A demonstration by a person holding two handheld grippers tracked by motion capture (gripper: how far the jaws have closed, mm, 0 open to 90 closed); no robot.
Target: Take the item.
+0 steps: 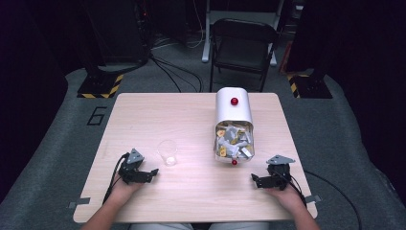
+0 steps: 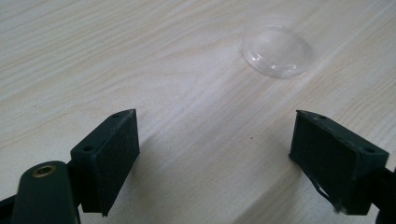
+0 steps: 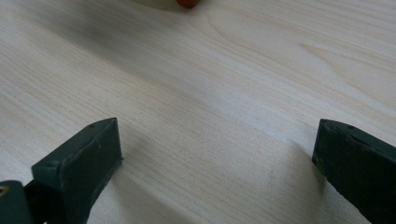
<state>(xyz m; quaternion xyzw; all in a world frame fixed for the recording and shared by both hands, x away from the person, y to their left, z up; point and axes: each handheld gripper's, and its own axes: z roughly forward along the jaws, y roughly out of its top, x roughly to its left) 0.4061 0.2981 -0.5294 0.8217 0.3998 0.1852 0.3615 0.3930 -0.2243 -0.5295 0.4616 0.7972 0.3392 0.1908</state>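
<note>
From my seat, my left gripper [image 1: 152, 171], jaws wide and empty, rests on the tabletop [image 1: 143, 115] just short of the clear cup [image 1: 167, 152] (up-right of it), nearer than my equally wide right gripper [image 1: 254, 178] below the white bin [image 1: 233, 125].

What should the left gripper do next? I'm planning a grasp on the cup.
Probably ease the left gripper forward toward the cup. Its jaws stand wide open with nothing between them, and the clear cup stands upright on the table, just ahead of the gripper and apart from it. The right gripper rests open near the white bin, so it has no part yet.
</note>
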